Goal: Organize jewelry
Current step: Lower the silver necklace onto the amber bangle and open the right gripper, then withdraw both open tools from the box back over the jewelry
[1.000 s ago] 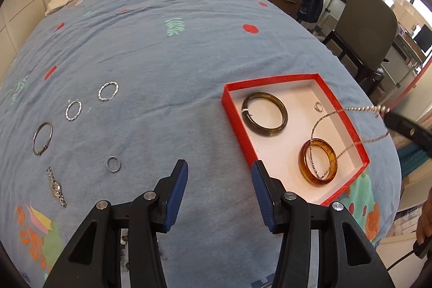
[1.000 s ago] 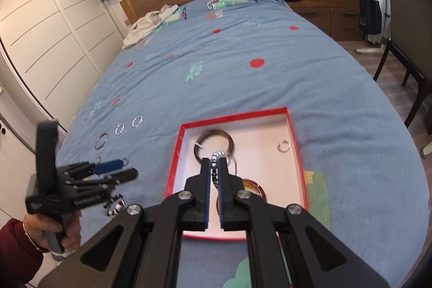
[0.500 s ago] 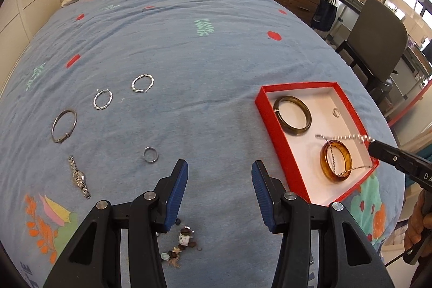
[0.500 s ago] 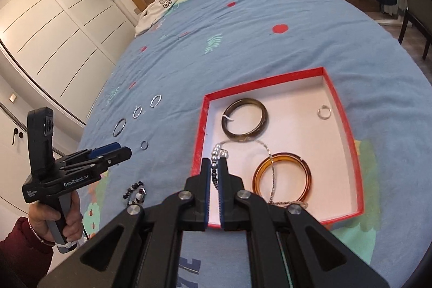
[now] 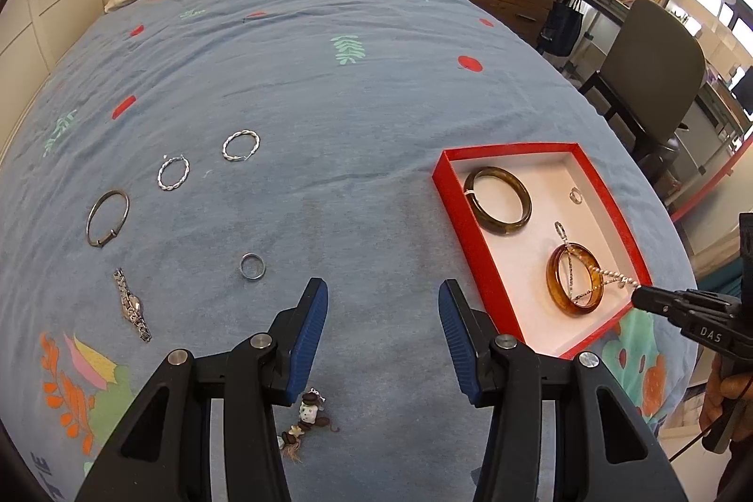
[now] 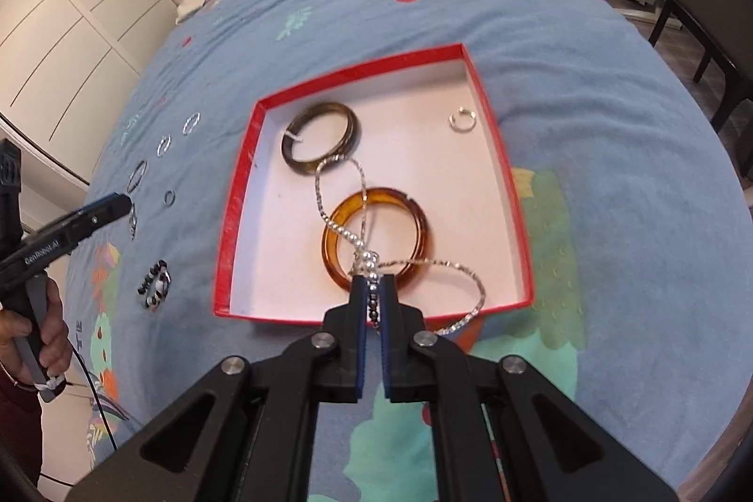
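A red box (image 6: 240,191) with a white floor holds a dark green bangle (image 6: 301,165), an amber bangle (image 6: 329,248) and a small silver ring (image 6: 452,121). My right gripper (image 6: 374,283) is shut on a silver beaded necklace (image 6: 343,229) low over the box's near edge. The chain lies across the amber bangle, and one loop spills over the rim. In the left wrist view, my left gripper (image 5: 382,290) hovers open over bare bedspread left of the box (image 5: 508,148), with nothing between its fingers.
On the blue bedspread left of the box lie two twisted hoops (image 5: 226,148), a silver bangle (image 5: 90,219), a small ring (image 5: 242,266), a watch (image 5: 132,304) and a beaded charm (image 5: 308,412). A chair (image 5: 654,78) and desks stand beyond the bed's right side.
My right gripper has come down with the necklace, and its chain now rests on the amber bangle inside the box. My left gripper drew back slightly, bringing the charm into view.
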Demonstrator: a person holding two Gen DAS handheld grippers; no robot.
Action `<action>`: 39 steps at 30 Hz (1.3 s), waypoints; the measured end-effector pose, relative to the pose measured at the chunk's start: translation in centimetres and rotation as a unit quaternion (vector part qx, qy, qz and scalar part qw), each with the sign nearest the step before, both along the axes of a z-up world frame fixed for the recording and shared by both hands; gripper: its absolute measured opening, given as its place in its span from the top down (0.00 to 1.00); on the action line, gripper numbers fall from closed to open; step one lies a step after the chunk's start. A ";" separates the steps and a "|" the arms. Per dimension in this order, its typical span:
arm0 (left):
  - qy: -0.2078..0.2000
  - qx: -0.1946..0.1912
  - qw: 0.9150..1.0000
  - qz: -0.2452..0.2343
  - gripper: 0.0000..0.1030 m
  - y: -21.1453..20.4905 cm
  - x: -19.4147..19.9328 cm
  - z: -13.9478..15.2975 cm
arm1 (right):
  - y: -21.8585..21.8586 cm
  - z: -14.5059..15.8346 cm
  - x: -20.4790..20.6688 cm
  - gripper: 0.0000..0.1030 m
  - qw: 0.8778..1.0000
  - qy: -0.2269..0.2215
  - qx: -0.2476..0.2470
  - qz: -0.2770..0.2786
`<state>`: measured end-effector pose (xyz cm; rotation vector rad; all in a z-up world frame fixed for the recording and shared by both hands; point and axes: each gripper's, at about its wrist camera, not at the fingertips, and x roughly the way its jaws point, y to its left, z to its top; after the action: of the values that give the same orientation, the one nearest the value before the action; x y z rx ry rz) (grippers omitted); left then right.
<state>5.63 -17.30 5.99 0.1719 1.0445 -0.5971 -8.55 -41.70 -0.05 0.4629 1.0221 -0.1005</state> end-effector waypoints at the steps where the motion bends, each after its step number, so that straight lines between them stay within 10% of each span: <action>1: -0.001 0.001 1.000 0.000 0.53 0.0 0.0 0.0 | 0.2 -0.2 0.0 0.95 1.000 0.001 0.000 0.003; 16: -0.005 0.000 1.000 0.019 0.53 1.7 0.4 0.6 | -1.2 -0.7 0.1 0.92 0.998 0.045 -0.041 -0.027; 34: -0.067 -0.006 0.996 0.065 0.45 9.9 -1.4 6.7 | 4.7 8.3 0.1 0.92 0.997 -0.065 -0.052 -0.003; 39: -0.089 0.003 0.992 0.093 0.41 14.2 -1.6 8.7 | 8.0 10.1 0.6 0.76 0.994 -0.098 -0.052 0.020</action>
<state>4.01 -3.07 14.65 0.1292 0.8781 -0.4020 -7.96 -33.69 10.07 0.3485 0.8280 -0.0701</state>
